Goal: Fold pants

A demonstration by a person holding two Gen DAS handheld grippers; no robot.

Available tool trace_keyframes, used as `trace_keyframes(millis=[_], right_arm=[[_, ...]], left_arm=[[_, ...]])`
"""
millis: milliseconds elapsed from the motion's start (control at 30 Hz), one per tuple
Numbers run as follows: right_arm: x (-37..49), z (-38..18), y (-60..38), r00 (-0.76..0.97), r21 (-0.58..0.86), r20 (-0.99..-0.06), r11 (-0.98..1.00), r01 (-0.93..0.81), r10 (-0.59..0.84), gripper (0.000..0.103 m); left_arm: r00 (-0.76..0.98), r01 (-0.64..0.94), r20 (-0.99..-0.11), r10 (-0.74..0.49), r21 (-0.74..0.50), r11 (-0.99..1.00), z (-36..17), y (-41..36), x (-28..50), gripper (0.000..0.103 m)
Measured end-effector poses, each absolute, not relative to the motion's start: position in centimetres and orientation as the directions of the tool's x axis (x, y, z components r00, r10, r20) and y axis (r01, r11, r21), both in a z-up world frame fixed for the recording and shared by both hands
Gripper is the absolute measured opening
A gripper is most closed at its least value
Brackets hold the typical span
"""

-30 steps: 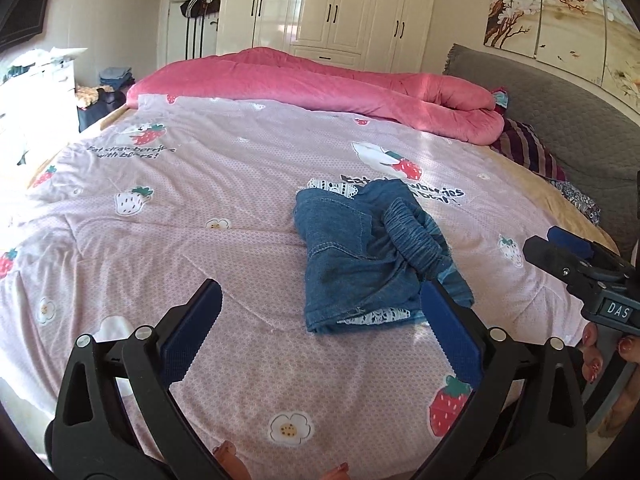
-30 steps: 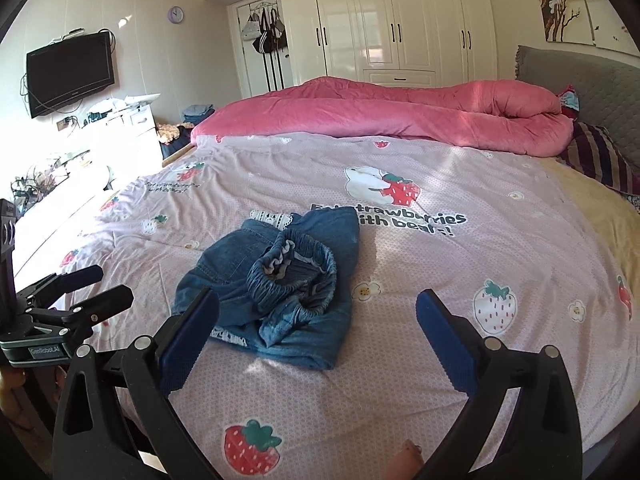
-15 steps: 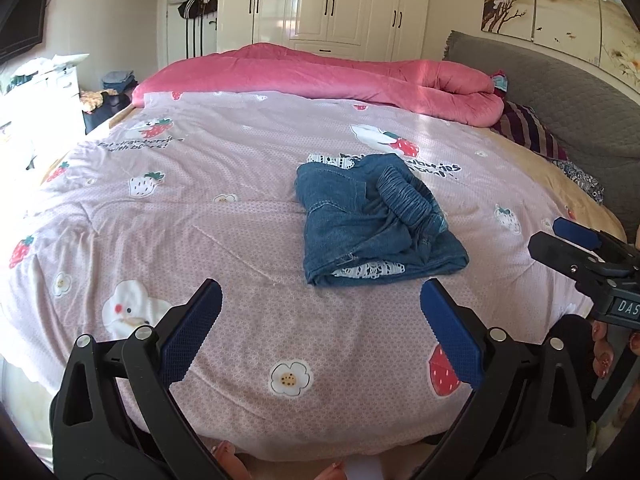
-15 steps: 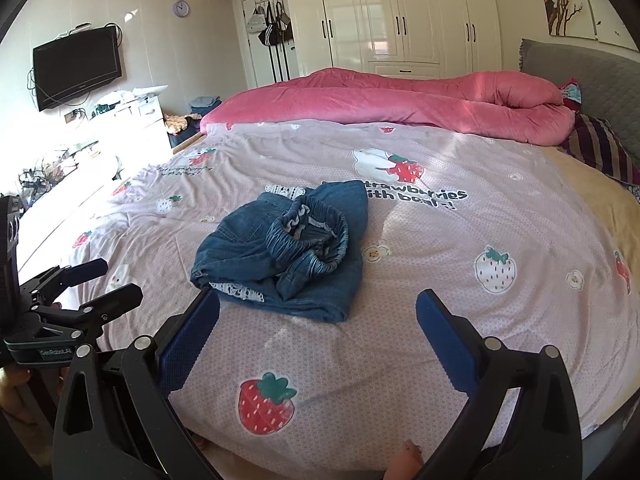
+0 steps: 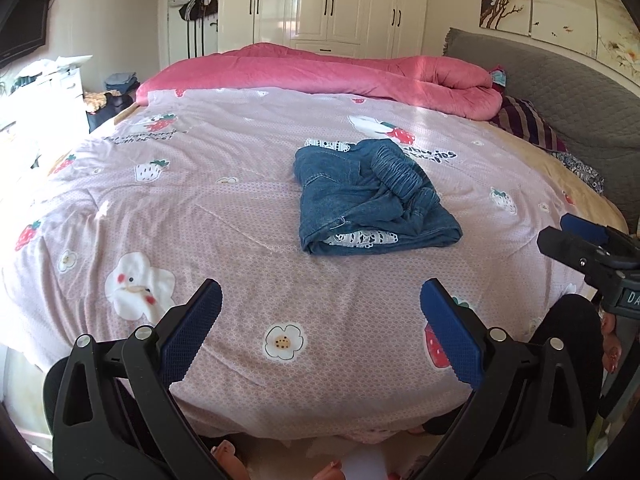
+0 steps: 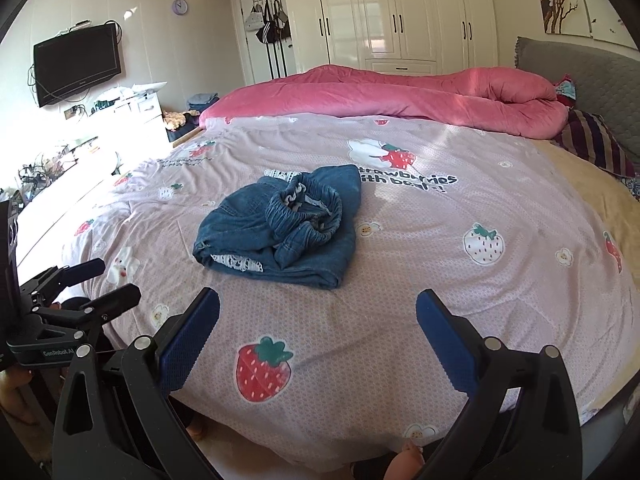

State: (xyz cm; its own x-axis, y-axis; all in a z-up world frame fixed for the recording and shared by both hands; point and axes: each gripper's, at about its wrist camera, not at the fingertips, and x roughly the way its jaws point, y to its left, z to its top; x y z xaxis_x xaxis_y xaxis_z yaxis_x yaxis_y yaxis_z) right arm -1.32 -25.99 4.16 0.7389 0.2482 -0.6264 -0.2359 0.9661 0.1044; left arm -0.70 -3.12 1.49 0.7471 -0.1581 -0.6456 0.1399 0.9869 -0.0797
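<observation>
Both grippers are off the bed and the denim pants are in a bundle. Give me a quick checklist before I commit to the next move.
1. Left gripper jaws open, holding nothing: ok.
2. Right gripper jaws open, holding nothing: ok.
3. Denim pants lying free on the pink strawberry quilt, neither gripper touching them: ok.
4. Fold neat: not ok; the elastic waistband is bunched on top and the lace trim pokes out at the near edge.
5. Legs aligned inside the bundle: cannot tell.
</observation>
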Motion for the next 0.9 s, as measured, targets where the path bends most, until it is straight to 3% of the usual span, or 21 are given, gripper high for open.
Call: trace_keyframes(millis=[900], right_arm=[[-2.4,0.0,-26.6,0.700,0.132,-0.676,0.973,-0.191,0.229,0.098]], left_arm=[[0.727,0.100,-0.670,-0.150,-0.113,0.989,-0.5,-2.3,-2.1,0.093]])
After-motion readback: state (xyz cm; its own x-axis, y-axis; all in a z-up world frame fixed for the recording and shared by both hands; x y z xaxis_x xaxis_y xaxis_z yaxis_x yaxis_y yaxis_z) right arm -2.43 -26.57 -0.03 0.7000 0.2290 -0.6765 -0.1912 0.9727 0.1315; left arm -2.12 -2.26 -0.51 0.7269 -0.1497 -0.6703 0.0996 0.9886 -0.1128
